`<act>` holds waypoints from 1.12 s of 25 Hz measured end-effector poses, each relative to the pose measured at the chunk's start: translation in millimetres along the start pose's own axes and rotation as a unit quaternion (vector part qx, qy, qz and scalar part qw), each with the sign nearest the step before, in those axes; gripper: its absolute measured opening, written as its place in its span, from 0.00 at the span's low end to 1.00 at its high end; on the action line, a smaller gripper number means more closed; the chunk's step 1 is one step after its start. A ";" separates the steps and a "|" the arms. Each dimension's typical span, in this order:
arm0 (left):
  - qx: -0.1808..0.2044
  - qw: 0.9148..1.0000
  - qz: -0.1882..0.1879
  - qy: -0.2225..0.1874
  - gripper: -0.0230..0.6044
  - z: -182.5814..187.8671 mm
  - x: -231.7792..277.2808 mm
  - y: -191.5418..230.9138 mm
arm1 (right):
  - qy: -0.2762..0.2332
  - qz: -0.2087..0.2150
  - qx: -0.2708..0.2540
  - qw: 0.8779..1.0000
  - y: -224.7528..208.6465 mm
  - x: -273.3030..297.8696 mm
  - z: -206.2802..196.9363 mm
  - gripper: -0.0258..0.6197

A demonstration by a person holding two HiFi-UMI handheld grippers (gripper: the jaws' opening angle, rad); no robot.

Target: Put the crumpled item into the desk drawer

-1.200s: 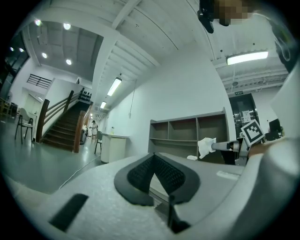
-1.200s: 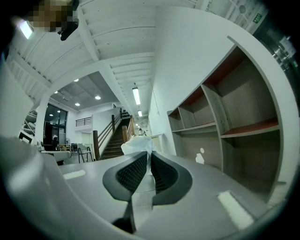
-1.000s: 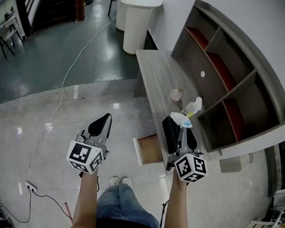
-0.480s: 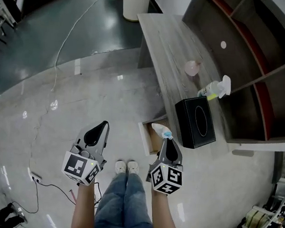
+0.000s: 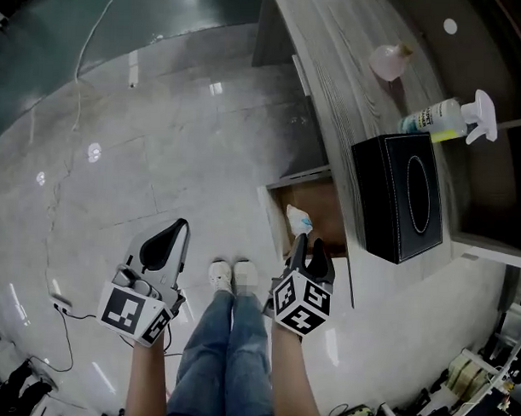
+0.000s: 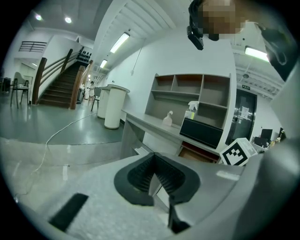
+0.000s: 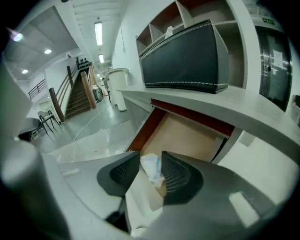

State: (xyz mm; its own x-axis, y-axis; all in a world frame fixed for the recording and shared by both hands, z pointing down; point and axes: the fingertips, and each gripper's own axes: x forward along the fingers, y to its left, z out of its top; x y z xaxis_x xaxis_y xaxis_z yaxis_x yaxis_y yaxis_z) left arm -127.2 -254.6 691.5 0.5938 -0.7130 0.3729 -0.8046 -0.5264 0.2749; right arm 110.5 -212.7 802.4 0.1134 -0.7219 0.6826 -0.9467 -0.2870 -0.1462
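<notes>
Looking steeply down onto a glossy pale tiled floor (image 5: pixel 161 123). Tracking a grey wood-grain desk (image 5: pixel 351 69) along the right side, backed by open shelving (image 6: pixel 201 96). Noting a black box (image 5: pixel 406 199) with an oval top opening, sitting at the desk's near edge, just above the drawer. Finding the desk drawer (image 5: pixel 320 205) pulled out below the desktop, showing a bare wooden bottom. Glimpsing blue jeans (image 5: pixel 230 347) and pale shoes (image 5: pixel 232 274) at the bottom, between the two tools.

Holding the left gripper (image 5: pixel 179 230) well out over the floor, apart from the desk, pads meeting at the tips and gripping nothing. Reaching the right gripper (image 5: pixel 309 247) to the front of the open drawer, jaws opening, with the crumpled item (image 5: pixel 298 220) lodged between the pads. Seeing that item in the right gripper view as a small white wad with a touch of blue, poised against the drawer's interior just beyond the jaw tips.

Spotting a spray bottle (image 5: pixel 443 122) lying on its side farther along the desk, beyond the black box. Spotting a small pale pink rounded object (image 5: pixel 388 61) past that, well apart from the drawer.
</notes>
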 end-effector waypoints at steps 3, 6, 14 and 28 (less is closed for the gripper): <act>-0.002 1.000 0.001 0.002 0.04 -2.6 0.1 -1.2 | 0.005 0.009 0.005 1.000 -0.1 1.2 -3.2 0.31; 0.001 1.000 0.005 -0.005 0.04 7.5 1.7 -2.3 | -0.006 0.030 0.003 1.000 10.6 -5.2 7.4 0.32; 0.034 0.998 0.019 -0.056 0.04 103.0 -3.4 -18.9 | -0.119 0.114 -0.041 0.986 67.3 -60.6 131.0 0.26; 0.139 0.962 0.043 -0.230 0.04 356.8 -73.5 -78.3 | -0.373 0.197 -0.079 0.903 119.5 -240.1 408.4 0.05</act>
State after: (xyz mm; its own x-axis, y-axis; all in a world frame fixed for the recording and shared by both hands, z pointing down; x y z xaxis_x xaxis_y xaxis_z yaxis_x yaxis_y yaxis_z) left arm -107.8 -326.3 326.4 0.5133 -0.8556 -0.0664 -0.8578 -0.5138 -0.0113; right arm 93.2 -330.9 328.7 -0.1258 -0.9888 -0.0806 -0.9824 0.1355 -0.1288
